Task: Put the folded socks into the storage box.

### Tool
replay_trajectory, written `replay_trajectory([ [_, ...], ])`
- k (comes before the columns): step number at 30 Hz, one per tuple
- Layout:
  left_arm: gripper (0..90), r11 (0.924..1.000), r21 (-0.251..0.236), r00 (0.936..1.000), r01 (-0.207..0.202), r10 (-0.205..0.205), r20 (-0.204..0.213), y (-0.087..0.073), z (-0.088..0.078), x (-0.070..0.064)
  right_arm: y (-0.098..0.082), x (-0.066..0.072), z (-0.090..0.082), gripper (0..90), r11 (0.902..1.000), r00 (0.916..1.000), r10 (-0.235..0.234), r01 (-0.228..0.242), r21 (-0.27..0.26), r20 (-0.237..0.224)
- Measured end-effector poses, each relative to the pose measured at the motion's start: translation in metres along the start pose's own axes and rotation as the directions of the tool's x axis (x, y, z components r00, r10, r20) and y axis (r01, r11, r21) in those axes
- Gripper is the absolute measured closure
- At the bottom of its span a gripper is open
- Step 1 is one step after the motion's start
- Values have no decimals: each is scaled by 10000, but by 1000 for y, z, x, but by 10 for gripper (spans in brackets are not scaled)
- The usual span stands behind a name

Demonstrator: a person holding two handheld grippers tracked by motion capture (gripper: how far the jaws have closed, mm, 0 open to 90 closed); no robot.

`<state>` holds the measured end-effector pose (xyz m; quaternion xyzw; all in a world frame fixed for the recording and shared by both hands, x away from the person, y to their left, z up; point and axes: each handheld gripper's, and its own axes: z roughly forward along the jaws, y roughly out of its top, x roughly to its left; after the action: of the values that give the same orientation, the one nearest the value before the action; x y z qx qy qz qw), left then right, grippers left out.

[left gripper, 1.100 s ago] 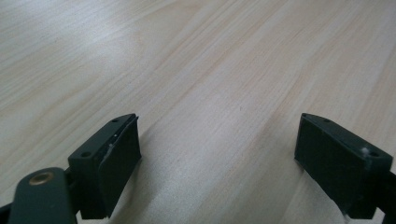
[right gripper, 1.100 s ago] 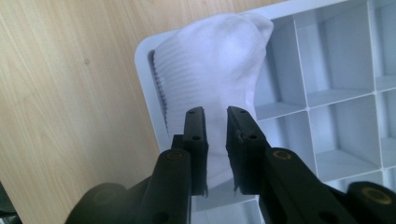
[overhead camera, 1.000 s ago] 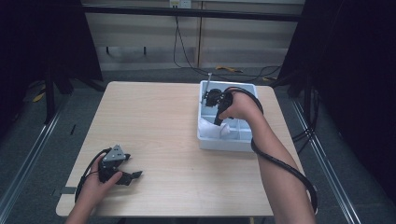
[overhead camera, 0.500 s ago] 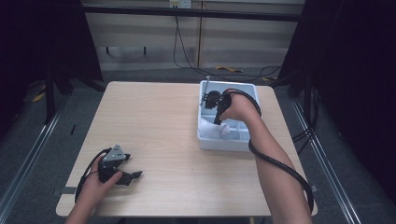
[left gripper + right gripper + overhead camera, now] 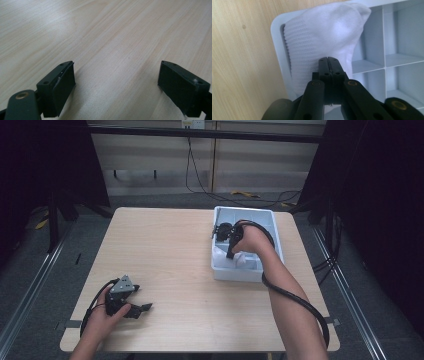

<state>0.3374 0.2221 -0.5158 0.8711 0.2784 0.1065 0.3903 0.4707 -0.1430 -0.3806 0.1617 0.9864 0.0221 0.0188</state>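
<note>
White sock (image 5: 322,37) lies in a corner compartment of the white divided tray (image 5: 274,226), against the tray wall next to the wooden desk (image 5: 170,250). On this sock the right hand-held gripper (image 5: 331,62) has its tips, with both jaws pressed together; whether some fabric is pinched between them, I cannot tell. The left hand-held gripper (image 5: 117,87) rests low on the desk near the person's edge, well apart from the tray, its jaws wide apart with nothing between them.
</note>
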Motion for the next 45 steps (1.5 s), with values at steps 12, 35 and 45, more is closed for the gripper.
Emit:
replay_trajectory([
  [12, 139, 10000, 1, 10000, 3, -3, 9, 0, 0, 0, 4, 2, 8, 897, 9998, 9998, -77, 80, 185, -160],
  [35, 141, 10000, -15, 10000, -14, 14, 38, 0, 0, 0, 3, 4, 23, 900, 10000, 9991, -52, 54, 55, -426],
  [45, 141, 10000, -32, 10000, -22, 23, 61, 0, 0, 0, 4, 6, 39, 900, 9999, 9984, 78, -85, -120, -553],
])
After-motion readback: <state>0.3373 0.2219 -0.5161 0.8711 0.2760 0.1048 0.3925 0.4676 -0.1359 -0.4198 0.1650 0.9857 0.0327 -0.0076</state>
